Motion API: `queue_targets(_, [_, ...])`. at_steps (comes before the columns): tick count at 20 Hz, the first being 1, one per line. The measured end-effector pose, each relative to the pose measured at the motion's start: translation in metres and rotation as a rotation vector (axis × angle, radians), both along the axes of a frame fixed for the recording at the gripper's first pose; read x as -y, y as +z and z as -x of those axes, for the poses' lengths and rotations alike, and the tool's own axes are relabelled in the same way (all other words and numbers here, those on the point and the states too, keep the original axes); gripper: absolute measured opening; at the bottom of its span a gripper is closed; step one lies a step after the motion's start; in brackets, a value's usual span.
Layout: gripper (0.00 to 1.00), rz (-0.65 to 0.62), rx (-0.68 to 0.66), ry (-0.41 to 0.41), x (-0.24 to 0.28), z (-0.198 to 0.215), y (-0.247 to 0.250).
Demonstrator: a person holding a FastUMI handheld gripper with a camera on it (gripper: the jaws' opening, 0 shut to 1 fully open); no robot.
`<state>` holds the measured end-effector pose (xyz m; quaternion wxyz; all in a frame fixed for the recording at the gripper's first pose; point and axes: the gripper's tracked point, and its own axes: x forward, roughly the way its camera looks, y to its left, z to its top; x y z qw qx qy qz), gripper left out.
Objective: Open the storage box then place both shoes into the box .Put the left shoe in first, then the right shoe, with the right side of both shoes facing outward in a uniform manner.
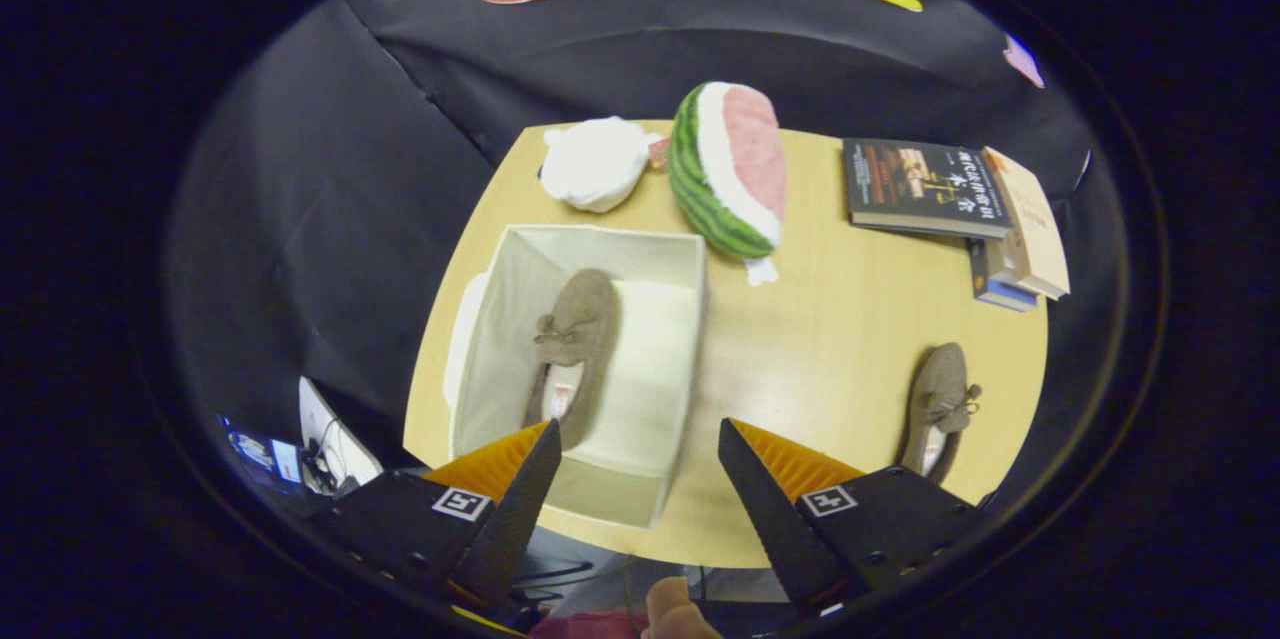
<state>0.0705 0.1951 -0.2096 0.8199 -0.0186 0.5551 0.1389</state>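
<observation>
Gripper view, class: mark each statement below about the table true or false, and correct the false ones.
1. One shoe lies inside the open box. True: a brown shoe rests in the box.
2. The second shoe is in the box too. False: the second shoe lies on the table, off to the right of the box.
3. The gripper is shut on a shoe. False: the gripper is open above the table and holds nothing.
4. A watermelon toy lies beyond the box. True: the watermelon toy is there, beside a white bundle.
5. The books are stacked inside the box. False: the books lie on the table's far right corner.
</observation>
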Motion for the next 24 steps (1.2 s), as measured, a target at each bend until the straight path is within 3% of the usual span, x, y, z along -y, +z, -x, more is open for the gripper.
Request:
queue_targets(9, [0.97,0.07,-0.072,-0.099,0.2,0.001,-0.047])
queue_targets(14, [0.97,0.087,-0.102,-0.21,0.301,-0.01,-0.085])
queue_targets(19, [0.97,0.118,-0.156,-0.257,0.355,-0.016,-0.129])
queue_targets(24, [0.96,0.177,-0.162,-0.287,0.376,-0.026,-0.171])
